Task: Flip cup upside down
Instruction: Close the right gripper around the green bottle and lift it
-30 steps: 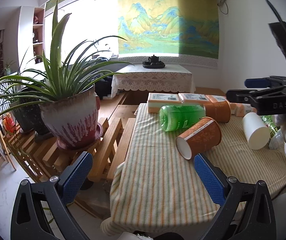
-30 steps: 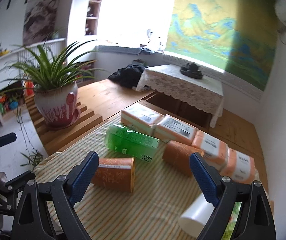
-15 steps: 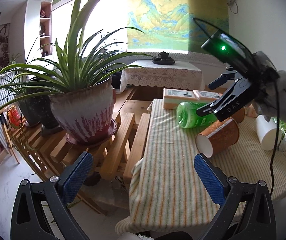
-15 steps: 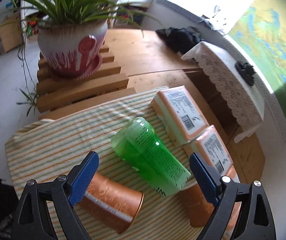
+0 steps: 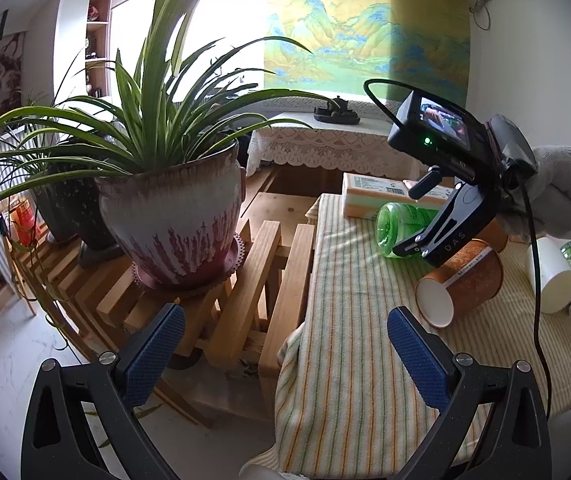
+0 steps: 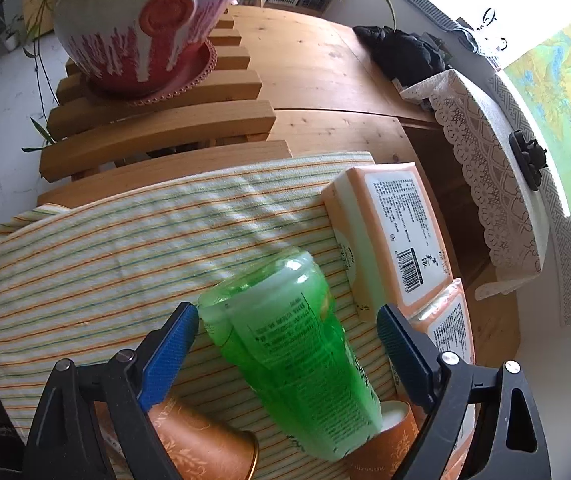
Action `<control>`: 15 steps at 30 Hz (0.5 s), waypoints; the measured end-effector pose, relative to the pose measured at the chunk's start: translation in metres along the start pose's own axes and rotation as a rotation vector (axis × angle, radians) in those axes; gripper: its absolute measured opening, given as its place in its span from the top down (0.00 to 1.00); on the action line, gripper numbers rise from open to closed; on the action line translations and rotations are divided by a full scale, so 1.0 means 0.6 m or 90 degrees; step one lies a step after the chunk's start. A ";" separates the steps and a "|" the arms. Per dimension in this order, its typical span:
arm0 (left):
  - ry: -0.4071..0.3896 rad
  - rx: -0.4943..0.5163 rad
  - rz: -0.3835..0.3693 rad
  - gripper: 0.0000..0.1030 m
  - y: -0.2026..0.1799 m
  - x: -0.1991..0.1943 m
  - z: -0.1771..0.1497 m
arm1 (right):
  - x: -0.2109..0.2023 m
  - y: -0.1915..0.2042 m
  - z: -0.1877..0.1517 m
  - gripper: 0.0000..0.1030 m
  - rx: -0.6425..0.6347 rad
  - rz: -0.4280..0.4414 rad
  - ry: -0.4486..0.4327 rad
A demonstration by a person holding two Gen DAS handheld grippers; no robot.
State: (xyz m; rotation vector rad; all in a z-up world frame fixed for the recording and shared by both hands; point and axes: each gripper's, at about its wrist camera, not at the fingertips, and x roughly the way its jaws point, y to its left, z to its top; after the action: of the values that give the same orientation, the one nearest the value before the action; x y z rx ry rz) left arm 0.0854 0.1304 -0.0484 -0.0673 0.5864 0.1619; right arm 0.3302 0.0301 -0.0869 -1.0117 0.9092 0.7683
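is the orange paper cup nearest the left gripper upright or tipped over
Tipped over. The orange paper cup lies on its side on the striped tablecloth, its white open mouth facing the left wrist camera.

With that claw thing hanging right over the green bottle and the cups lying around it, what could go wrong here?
The right gripper hangs with its jaws open on either side of the green bottle, not a cup, so it might grab the wrong thing. The bottle lies on its side and could roll into the orange cup if nudged. That cup lies near the striped cloth's edge, so a knock might send it off.
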 end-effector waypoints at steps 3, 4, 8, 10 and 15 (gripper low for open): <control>0.000 0.003 0.002 0.00 0.001 0.005 0.000 | 0.014 -0.001 0.001 0.18 -0.004 -0.002 0.009; 0.000 0.003 0.003 0.00 0.003 0.006 -0.001 | 0.019 -0.001 0.001 0.18 -0.004 -0.002 0.012; 0.003 0.003 0.004 0.00 0.007 0.011 -0.003 | 0.027 -0.008 -0.003 0.18 0.005 -0.001 0.019; 0.005 0.002 0.005 0.00 0.008 0.015 -0.003 | 0.032 -0.014 -0.009 0.18 0.008 -0.004 0.026; 0.003 0.000 0.003 0.00 0.009 0.017 -0.001 | 0.035 -0.023 -0.012 0.34 0.021 -0.010 0.029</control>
State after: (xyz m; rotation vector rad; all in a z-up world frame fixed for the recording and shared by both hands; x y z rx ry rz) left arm 0.0924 0.1368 -0.0546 -0.0663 0.5907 0.1660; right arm 0.3490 0.0213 -0.1026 -1.0096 0.9503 0.7177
